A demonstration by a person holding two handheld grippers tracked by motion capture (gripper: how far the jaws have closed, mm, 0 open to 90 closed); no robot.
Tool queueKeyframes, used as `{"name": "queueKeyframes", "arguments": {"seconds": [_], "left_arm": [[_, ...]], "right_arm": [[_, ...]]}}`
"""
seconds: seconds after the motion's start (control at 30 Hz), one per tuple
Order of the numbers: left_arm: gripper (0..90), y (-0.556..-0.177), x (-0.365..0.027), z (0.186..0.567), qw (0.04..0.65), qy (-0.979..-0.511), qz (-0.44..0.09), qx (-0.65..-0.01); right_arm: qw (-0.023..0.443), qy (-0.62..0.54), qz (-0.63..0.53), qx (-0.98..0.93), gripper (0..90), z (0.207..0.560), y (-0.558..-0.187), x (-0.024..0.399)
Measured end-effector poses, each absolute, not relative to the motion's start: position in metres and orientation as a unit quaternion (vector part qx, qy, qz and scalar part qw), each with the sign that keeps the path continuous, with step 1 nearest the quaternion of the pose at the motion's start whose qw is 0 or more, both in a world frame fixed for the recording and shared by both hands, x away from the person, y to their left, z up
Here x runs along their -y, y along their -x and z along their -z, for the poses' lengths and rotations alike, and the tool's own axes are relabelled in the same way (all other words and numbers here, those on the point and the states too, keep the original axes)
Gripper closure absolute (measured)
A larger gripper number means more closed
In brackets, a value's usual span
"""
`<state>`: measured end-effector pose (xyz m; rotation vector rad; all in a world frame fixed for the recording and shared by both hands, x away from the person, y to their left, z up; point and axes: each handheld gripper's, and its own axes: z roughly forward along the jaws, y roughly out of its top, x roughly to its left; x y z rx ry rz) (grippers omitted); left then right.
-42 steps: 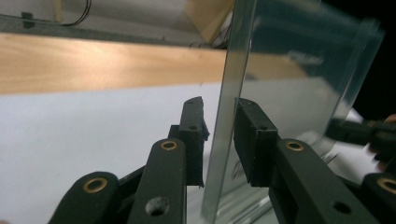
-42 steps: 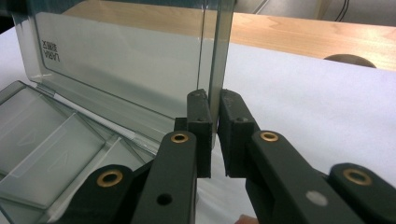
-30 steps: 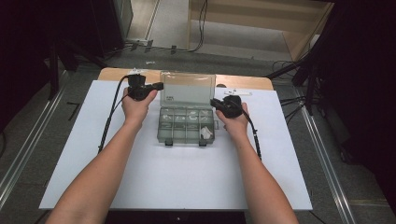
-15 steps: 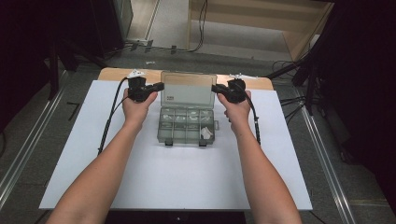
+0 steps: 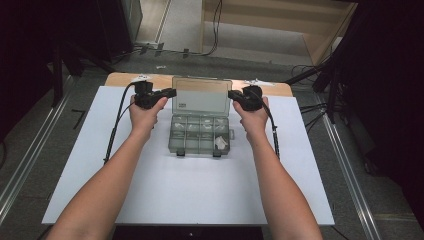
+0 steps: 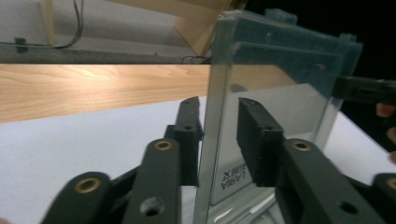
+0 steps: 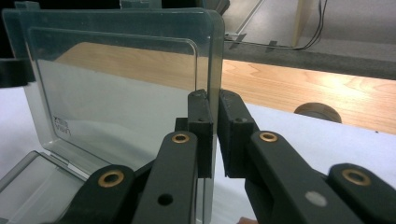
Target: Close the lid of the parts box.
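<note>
Nearest, the clear box [image 5: 200,134] with little parts is seen open on the white table [image 5: 150,200]. Behind it, its lid [image 5: 201,96] is stood up. The lid's edge is pinched tight by the right gripper [image 7: 212,135]. The left gripper [image 6: 219,135] has just been opened, so the lid sits loose between its jaws. If the lid is let go too fast, it could be slammed shut and the box shaken.

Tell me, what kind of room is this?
Probably a lab or workshop set up for recording. A white board covers a wooden table, cables trail over the grey floor, and metal rails run alongside. A clear plastic compartment box stands open on it.
</note>
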<state>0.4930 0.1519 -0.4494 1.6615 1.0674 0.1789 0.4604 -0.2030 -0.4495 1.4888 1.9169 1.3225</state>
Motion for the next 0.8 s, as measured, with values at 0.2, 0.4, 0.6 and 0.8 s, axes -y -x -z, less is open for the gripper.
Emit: {"name": "queueKeyframes", "arguments": {"seconds": [0.2,0.4,0.6,0.8], "left_arm": [[74.8,-0.491,-0.166,0.438,0.558,-0.697,-0.074,-0.443],[89.2,-0.501,-0.176,0.444,0.543,-0.691,-0.066,-0.473],[89.6,-0.514,-0.166,0.452,0.527,-0.699,-0.052,-0.480],[89.6,-0.522,-0.156,0.451,0.532,-0.701,-0.034,-0.474]], "right_arm": [[0.199,-0.514,-0.480,-0.682,82.5,0.451,-0.455,0.204],[0.215,-0.502,-0.485,-0.683,82.5,0.451,-0.448,0.203],[0.223,-0.491,-0.489,-0.685,82.4,0.452,-0.443,0.205],[0.237,-0.476,-0.494,-0.688,82.1,0.453,-0.436,0.204]]}}
